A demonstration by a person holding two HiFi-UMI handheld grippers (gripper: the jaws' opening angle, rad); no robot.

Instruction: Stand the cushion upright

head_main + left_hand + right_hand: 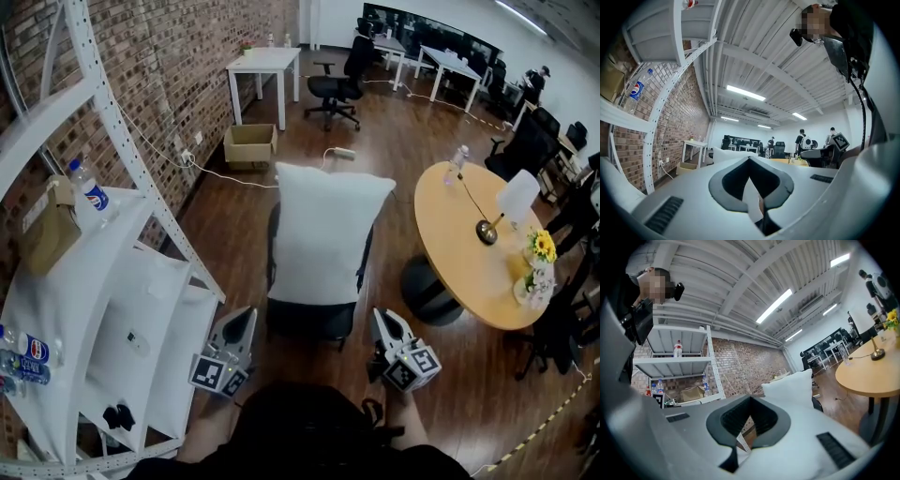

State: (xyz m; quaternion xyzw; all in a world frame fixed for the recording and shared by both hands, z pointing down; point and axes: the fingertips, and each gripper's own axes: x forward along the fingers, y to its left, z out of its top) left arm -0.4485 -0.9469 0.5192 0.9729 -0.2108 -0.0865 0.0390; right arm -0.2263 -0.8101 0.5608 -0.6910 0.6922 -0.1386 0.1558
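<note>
At the left, white shelving [127, 211] with bottles [89, 192] along the brick wall; just right of it and near, the left gripper [247, 317], jaws pressed together, nothing between them. Farther off at centre, the white cushion [323, 234], upright on a black office chair [305, 321], against its backrest. Near again, the right gripper [382, 319], likewise closed and empty, apart from the cushion; at the right, a round wooden table [450, 234] with lamp [511, 202] and flowers [541, 246].

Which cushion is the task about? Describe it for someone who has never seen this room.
Between the white shelving rack and the round wooden table stands a black office chair. The cushion stands upright on its seat, plain white, covering most of the backrest; the chair farther back is bare.
</note>
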